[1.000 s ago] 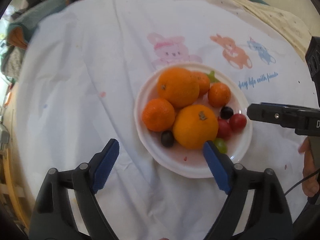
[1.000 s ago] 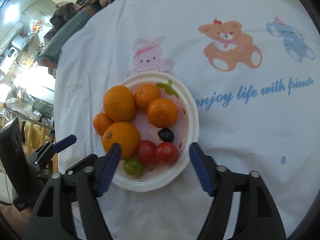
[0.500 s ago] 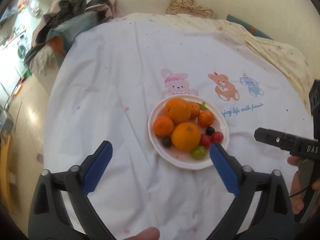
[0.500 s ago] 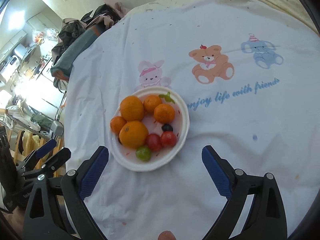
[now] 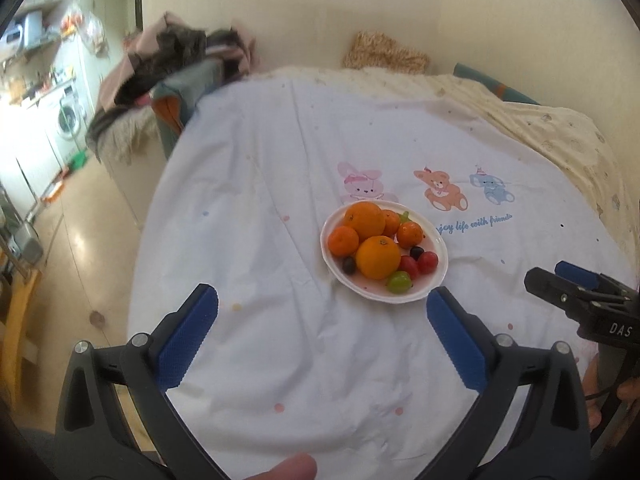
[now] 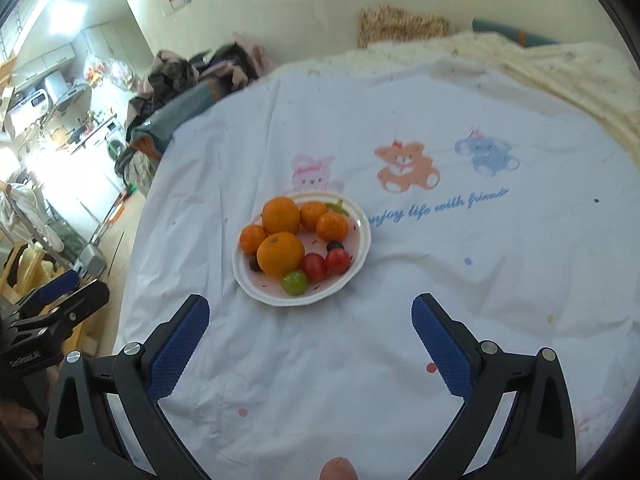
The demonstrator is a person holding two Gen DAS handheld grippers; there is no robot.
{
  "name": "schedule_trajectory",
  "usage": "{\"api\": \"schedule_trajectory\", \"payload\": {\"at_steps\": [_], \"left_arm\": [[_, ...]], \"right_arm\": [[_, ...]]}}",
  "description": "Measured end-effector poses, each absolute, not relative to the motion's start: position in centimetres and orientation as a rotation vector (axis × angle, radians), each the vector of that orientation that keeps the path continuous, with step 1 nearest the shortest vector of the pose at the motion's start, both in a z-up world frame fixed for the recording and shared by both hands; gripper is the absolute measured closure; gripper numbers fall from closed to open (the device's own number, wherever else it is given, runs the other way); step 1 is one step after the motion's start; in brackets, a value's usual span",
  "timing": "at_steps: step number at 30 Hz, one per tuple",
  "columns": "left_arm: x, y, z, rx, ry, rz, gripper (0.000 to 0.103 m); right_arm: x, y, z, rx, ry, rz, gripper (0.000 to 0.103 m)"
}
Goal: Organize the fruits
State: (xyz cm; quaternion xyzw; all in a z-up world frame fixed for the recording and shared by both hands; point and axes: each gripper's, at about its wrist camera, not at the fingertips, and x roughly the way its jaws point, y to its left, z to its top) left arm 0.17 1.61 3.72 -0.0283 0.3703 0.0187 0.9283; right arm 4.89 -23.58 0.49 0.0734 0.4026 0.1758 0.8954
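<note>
A white plate [image 5: 434,282] [image 6: 352,276] sits on the white cloth and holds several oranges [image 5: 378,257] [image 6: 280,254], two red cherry tomatoes [image 5: 428,262] [image 6: 338,261], a green grape [image 5: 399,282] [image 6: 295,282] and dark grapes [image 5: 349,265]. My left gripper [image 5: 322,306] is open and empty, held well back and above the plate. My right gripper [image 6: 310,312] is open and empty, also back from the plate. Each gripper shows at the edge of the other's view [image 5: 580,300] [image 6: 56,300].
The cloth [image 5: 280,200] has cartoon animals and blue writing [image 6: 436,204] beyond the plate. A pile of clothes [image 5: 172,64] lies past the far left edge. A cream quilt [image 5: 540,128] lies at the far right. The floor [image 5: 68,240] drops away on the left.
Both grippers have pulled back and up from the plate, so the plate looks smaller and more of the room shows. The fruits have not moved.
</note>
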Motion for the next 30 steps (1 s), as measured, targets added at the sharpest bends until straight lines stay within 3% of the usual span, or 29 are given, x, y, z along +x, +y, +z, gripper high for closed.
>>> {"api": "schedule_trajectory", "payload": {"at_steps": [7, 30], "left_arm": [[-1.0, 1.8, 2.5, -0.105, 0.772, 0.047, 0.000], [-0.6, 1.8, 1.6, -0.117, 0.771, 0.047, 0.000]], "right_arm": [[3.1, -22.3, 1.1, 0.049, 0.748, 0.316, 0.000], [2.9, -22.2, 1.0, 0.019, 0.736, 0.280, 0.000]]}}
